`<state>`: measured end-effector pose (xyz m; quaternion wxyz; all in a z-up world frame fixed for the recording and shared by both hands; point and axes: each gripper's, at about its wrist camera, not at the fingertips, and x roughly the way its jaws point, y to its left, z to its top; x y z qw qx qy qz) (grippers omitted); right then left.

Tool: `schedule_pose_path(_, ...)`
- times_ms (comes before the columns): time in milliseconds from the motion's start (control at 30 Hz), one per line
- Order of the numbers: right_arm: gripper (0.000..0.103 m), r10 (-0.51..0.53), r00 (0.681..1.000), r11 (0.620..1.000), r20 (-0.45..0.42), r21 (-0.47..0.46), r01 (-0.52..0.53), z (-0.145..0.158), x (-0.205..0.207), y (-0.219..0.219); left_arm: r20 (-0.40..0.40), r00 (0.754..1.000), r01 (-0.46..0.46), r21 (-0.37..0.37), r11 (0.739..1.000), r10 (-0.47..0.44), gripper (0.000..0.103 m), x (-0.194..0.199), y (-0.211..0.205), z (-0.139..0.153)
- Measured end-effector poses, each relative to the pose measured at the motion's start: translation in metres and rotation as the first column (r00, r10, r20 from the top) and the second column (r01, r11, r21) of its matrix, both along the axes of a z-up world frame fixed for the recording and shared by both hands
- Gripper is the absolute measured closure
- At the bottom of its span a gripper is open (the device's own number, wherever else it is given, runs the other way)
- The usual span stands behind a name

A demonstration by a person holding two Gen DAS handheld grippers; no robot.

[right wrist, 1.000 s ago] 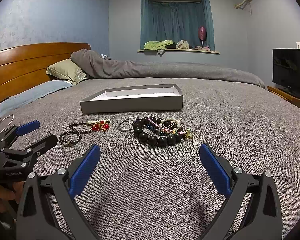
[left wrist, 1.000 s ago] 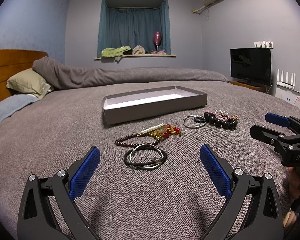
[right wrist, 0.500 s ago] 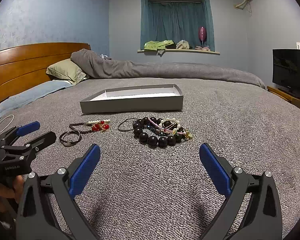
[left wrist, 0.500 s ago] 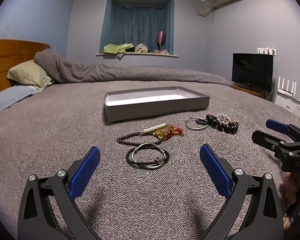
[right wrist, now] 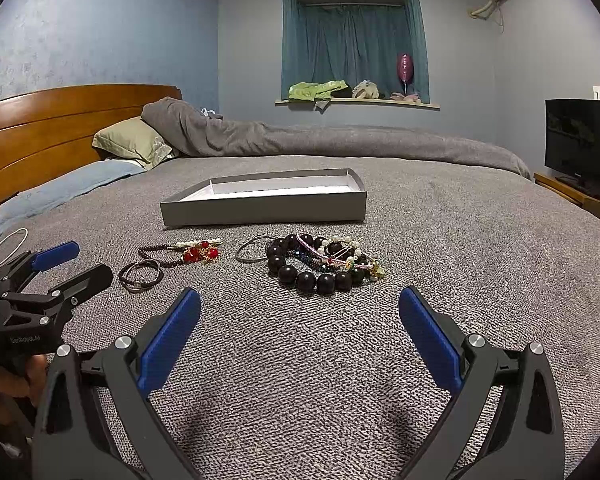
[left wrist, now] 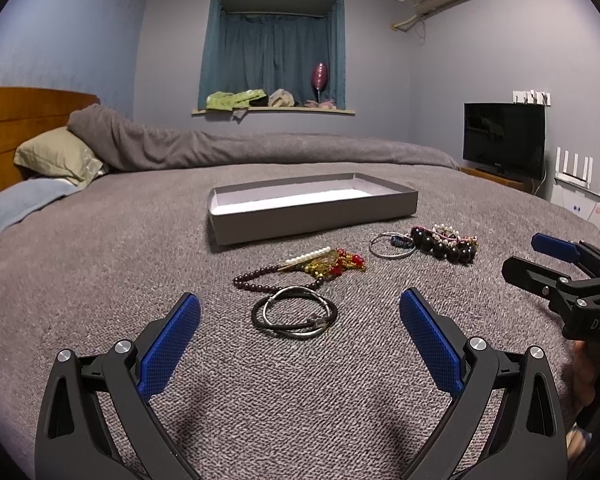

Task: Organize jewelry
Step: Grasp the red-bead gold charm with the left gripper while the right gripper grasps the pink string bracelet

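Lying loose on the grey knitted bedspread (left wrist: 100, 280), the jewelry is spread just in front of the shallow grey cardboard box (left wrist: 312, 216), which looks empty. A pair of dark bangles (left wrist: 294, 314) sits nearest the left gripper (left wrist: 300, 336); a tangled heap of large black beads and thin bracelets (right wrist: 324, 264) sits ahead of the right gripper (right wrist: 300, 336). Both sets of fingers are spread wide, holding nothing. Several entangled pieces could be dragged out together, and thin rings could be pressed into the soft cover and missed.
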<state>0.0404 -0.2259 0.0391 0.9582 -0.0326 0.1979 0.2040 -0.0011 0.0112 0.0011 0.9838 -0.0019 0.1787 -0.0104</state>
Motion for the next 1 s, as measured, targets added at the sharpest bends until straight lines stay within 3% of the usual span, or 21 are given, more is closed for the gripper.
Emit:
schedule_pose_path(333, 0.005, 0.010, 1.000, 1.000, -0.022, -0.005, -0.010, 0.001, 0.004, 0.003, -0.046, 0.999, 0.007, -0.033, 0.999, -0.009, 0.004, 0.007, 0.005, 0.001)
schedule_pose_path(500, 0.005, 0.022, 0.996, 1.000, -0.084, -0.009, -0.022, 0.003, 0.018, 0.004, -0.141, 0.990, 0.025, -0.043, 0.999, -0.031, 0.004, 0.023, 0.009, 0.000)
schedule_pose_path(700, 0.005, 0.006, 0.986, 1.000, -0.166, -0.006, -0.008, 0.005, 0.041, -0.004, -0.190, 0.981, 0.026, -0.017, 1.000, -0.029, 0.004, 0.041, 0.015, 0.005)
schedule_pose_path(900, 0.009, 0.000, 0.979, 1.000, -0.203, -0.024, -0.005, 0.007, 0.056, -0.010, -0.237, 0.971, 0.012, -0.015, 1.000, -0.015, 0.008, 0.055, 0.026, 0.008)
schedule_pose_path(1000, 0.009, 0.000, 0.977, 1.000, -0.214, -0.021, -0.005, 0.007, 0.059, -0.012, -0.288, 0.956, 0.043, -0.030, 0.999, -0.050, 0.022, 0.060, 0.027, 0.004)
